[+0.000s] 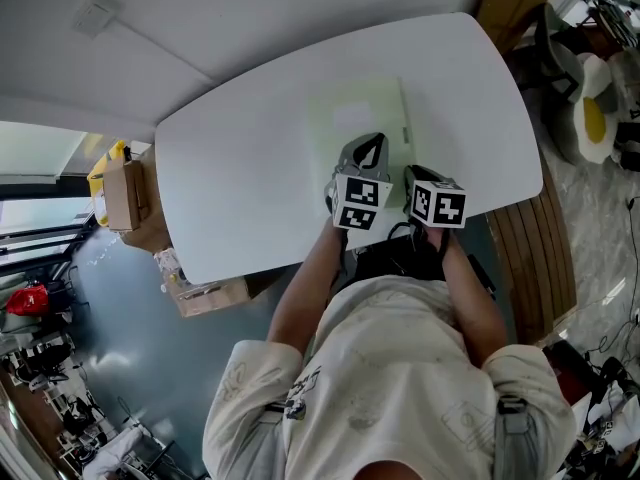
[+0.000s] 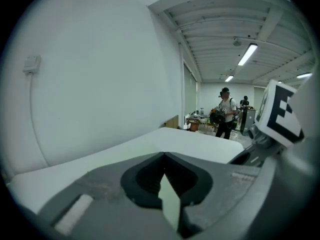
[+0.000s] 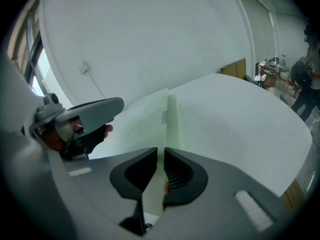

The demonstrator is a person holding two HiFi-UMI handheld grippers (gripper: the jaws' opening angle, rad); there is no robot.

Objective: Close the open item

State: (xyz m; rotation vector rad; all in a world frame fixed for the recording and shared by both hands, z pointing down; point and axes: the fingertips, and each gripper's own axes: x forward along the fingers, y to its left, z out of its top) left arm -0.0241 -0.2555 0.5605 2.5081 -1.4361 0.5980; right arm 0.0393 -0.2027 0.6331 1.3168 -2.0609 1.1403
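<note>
Bright, even light; fisheye edges.

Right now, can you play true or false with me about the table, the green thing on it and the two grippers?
1. The folder lies on the white table. True.
2. The folder is bright red. False: it is pale green.
3. The left gripper has its jaws wide apart. False: their tips meet.
4. Between the jaws of the right gripper sits the folder's thin edge. True.
5. Both grippers are at the table's far side. False: they are at the near side, by the person.
</note>
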